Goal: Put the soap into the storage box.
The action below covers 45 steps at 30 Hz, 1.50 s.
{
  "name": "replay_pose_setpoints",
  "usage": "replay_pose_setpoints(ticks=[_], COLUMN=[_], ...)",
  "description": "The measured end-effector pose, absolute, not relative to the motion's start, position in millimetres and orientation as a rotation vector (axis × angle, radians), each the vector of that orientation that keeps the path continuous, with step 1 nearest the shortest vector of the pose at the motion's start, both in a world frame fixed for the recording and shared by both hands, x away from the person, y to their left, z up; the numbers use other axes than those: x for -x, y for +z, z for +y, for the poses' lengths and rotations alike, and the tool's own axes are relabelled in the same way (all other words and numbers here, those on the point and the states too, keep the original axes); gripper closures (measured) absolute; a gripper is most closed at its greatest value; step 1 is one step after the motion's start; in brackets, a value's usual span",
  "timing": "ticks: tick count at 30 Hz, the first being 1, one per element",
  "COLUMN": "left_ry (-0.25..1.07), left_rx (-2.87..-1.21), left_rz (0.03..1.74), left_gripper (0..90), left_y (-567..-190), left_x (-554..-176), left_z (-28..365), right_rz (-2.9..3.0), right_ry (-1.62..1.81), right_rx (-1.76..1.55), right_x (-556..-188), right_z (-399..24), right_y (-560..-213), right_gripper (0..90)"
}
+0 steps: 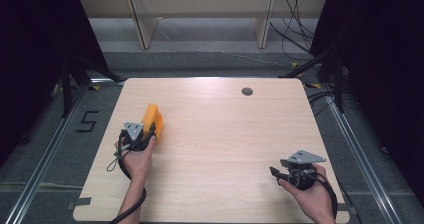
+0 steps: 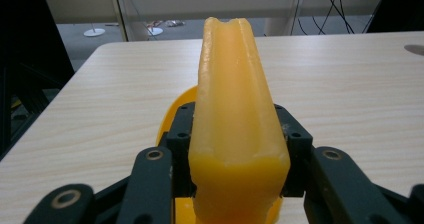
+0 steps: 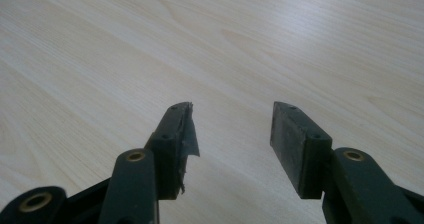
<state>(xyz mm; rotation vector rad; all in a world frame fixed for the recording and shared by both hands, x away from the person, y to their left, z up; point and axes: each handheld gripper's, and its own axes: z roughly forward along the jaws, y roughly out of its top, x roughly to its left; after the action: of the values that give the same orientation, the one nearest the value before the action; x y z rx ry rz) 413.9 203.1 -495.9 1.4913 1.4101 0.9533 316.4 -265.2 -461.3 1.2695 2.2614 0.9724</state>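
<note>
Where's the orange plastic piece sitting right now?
In the high view, the glossy orange plastic piece is on the left part of the pale wooden table, clamped between the jaws of the left gripper.

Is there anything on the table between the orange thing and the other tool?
No. In the high view, only bare wooden table lies between the orange plastic piece, clamped in the left tool, and the open right tool.

My high camera looks forward and down over the whole table [image 1: 215, 134]. Each gripper camera sits low and close behind its own jaws; all three share the tabletop.
</note>
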Motion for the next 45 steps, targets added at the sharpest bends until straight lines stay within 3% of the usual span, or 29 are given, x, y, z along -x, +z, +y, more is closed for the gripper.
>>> replay_pose_setpoints(ticks=[8, 15, 19, 34, 45], left_ry=[0.947, 0.979, 1.037, 0.887, 0.79], left_rx=[-1.512, -1.537, -1.582, -1.554, -1.536], left_rz=[1.415, 1.424, 1.45, 1.463, 1.451], left_gripper=[58.7, 38.4, 31.9, 27.5, 30.3], left_y=[-493, -481, -472, -451, -483], left_x=[-415, -414, -407, -355, -301], left_z=[204, 201, 199, 202, 203], right_rz=[2.279, 2.277, 2.283, 2.28, 2.284], right_ry=[0.961, 0.962, 0.978, 0.97, 0.969], right_rx=[-1.219, -1.238, -1.239, -1.24, -1.231], right_x=[-318, -317, -318, -318, -317], right_z=[-267, -266, -266, -266, -266], right_y=[-463, -462, -463, -464, -464], right_gripper=[50.8, 50.6, 50.4, 49.8, 49.7])
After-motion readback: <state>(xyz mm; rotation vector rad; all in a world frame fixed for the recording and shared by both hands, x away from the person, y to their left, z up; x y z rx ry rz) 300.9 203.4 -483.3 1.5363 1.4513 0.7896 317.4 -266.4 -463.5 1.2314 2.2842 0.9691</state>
